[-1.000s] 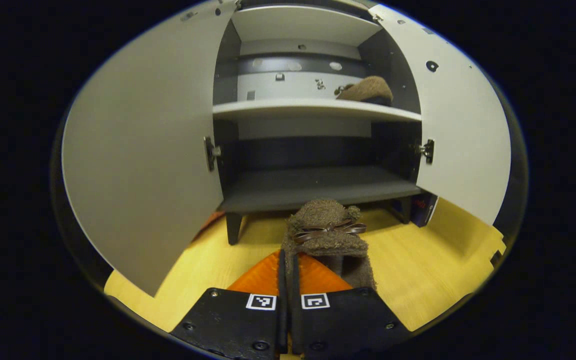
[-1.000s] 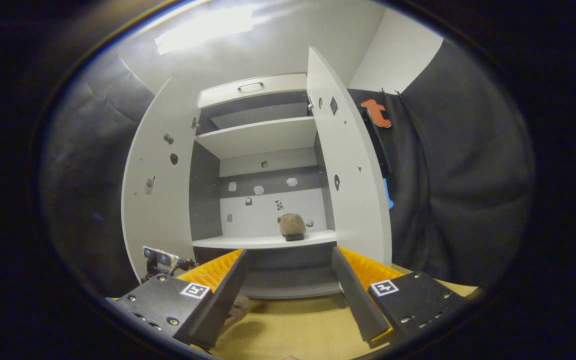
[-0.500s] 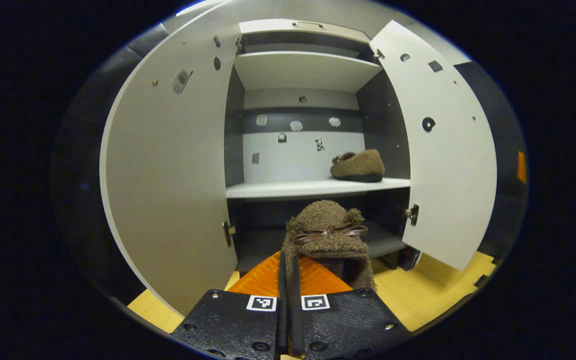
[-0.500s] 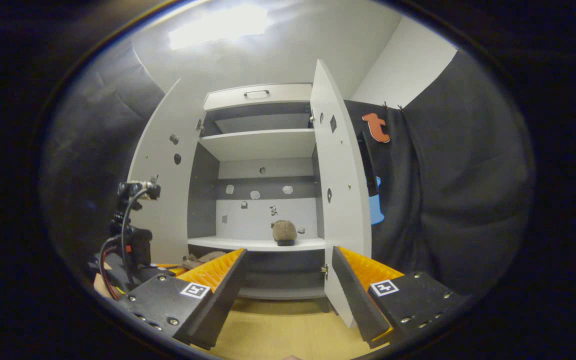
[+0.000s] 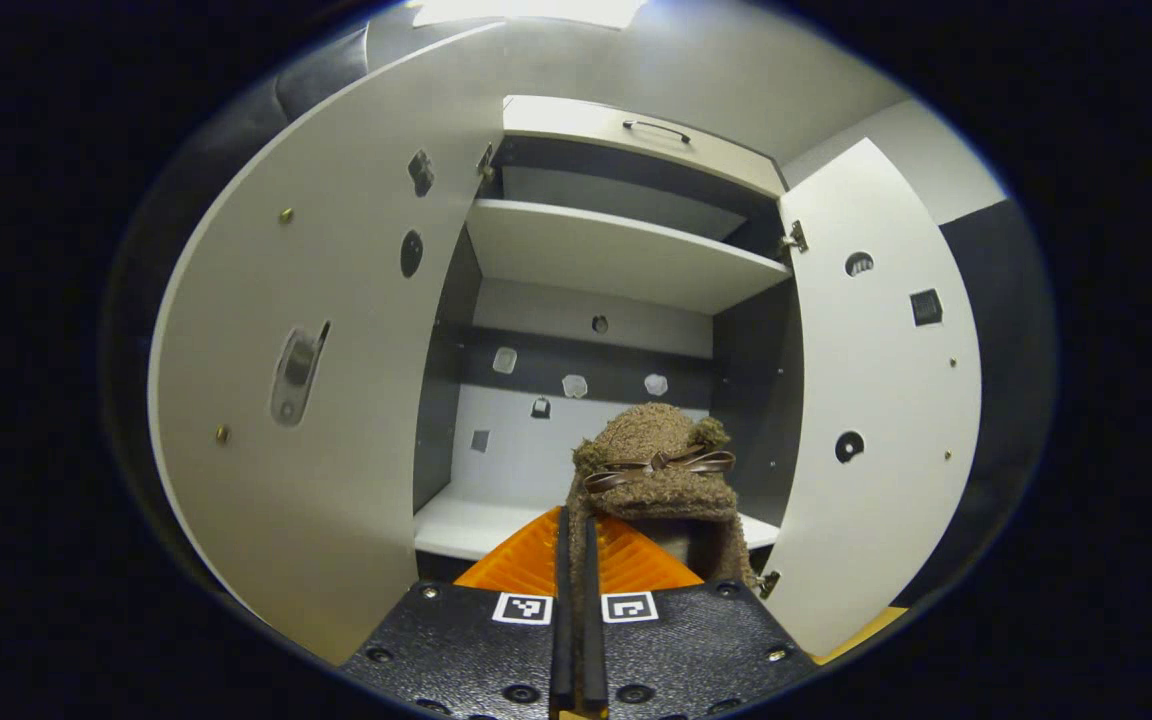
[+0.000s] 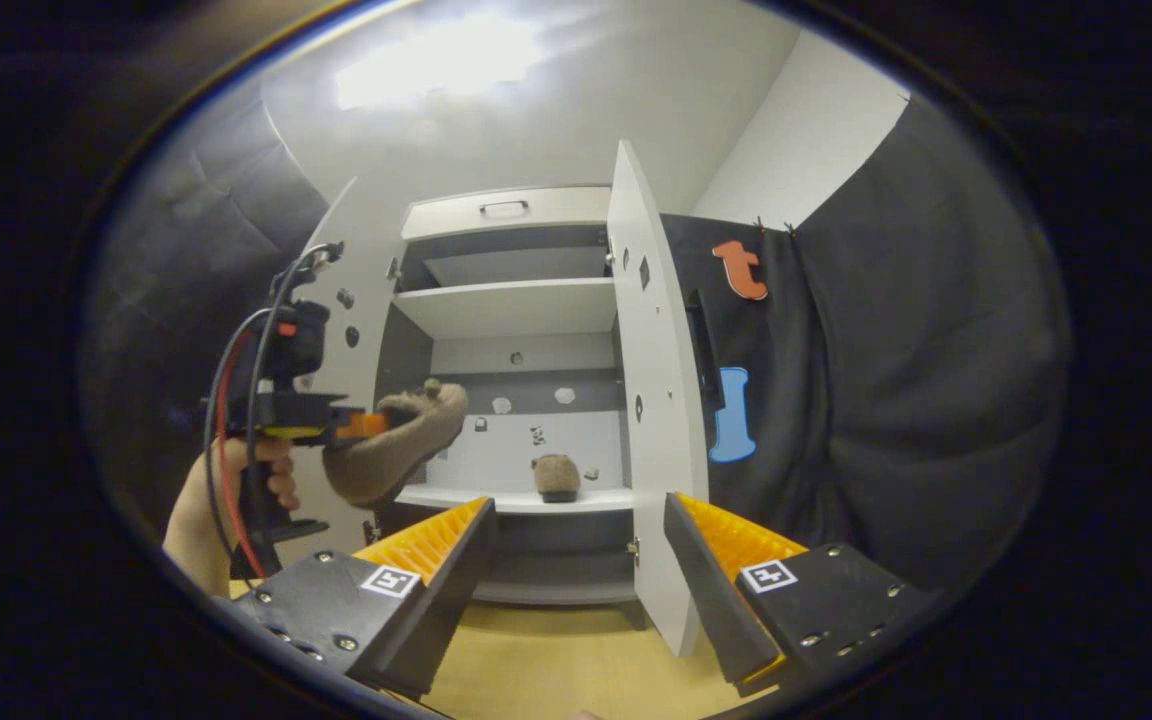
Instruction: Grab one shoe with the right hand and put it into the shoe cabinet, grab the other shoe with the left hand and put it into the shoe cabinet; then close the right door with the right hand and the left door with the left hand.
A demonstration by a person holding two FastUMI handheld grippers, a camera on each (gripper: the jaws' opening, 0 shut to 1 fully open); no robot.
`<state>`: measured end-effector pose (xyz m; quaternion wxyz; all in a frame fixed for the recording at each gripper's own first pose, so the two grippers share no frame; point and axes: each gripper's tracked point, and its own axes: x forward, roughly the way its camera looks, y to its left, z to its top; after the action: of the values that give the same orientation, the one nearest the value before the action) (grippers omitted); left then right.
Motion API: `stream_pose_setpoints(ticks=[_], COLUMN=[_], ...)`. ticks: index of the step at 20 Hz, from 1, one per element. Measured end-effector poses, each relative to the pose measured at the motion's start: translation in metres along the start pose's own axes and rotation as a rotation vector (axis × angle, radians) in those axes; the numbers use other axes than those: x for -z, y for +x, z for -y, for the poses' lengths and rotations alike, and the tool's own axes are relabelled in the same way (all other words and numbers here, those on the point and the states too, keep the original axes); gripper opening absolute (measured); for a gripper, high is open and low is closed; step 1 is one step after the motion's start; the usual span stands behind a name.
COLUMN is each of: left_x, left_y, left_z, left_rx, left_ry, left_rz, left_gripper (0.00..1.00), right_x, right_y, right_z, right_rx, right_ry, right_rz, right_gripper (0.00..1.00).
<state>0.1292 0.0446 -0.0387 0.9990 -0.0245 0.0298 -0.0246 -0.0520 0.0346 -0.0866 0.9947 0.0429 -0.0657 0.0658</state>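
My left gripper is shut on a brown fuzzy shoe with a ribbon bow, held up in front of the open shoe cabinet at about the height of its white middle shelf. In the right gripper view, a hand holds that left gripper, and the shoe hangs just outside the cabinet's left side. The second brown shoe rests on the white shelf inside. My right gripper stands open and empty, back from the cabinet.
Both cabinet doors stand wide open: the left door and the right door, whose edge lies close ahead of my right gripper. A yellow wooden floor lies below. Black cloth wall hangs to the right.
My left gripper has lifted the shoe from near the floor up to shelf height and come closer to the cabinet. The right gripper stays open and has drifted slightly.
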Motion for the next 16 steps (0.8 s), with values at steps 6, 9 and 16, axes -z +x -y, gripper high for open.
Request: stream_pose_setpoints(ticks=[6,9,16], left_x=[-0.019,0.006,0.076], left_y=[0.092,0.145,0.209], left_z=[-0.023,-0.032,-0.044], left_rx=[-0.073,-0.101,-0.140], left_ry=[-0.112,-0.054,-0.067], left_rz=[-0.035,-0.077,-0.167], left_gripper=[0.04,0.04,0.04], right_x=[0.000,0.001,0.024], right_y=[-0.005,-0.004,0.003], right_z=[0.003,0.002,0.007], right_rx=[-0.007,-0.014,-0.022], right_ry=[0.016,0.020,0.040], right_rz=[0.006,0.007,-0.044], right_gripper=[1.00,1.00,0.98])
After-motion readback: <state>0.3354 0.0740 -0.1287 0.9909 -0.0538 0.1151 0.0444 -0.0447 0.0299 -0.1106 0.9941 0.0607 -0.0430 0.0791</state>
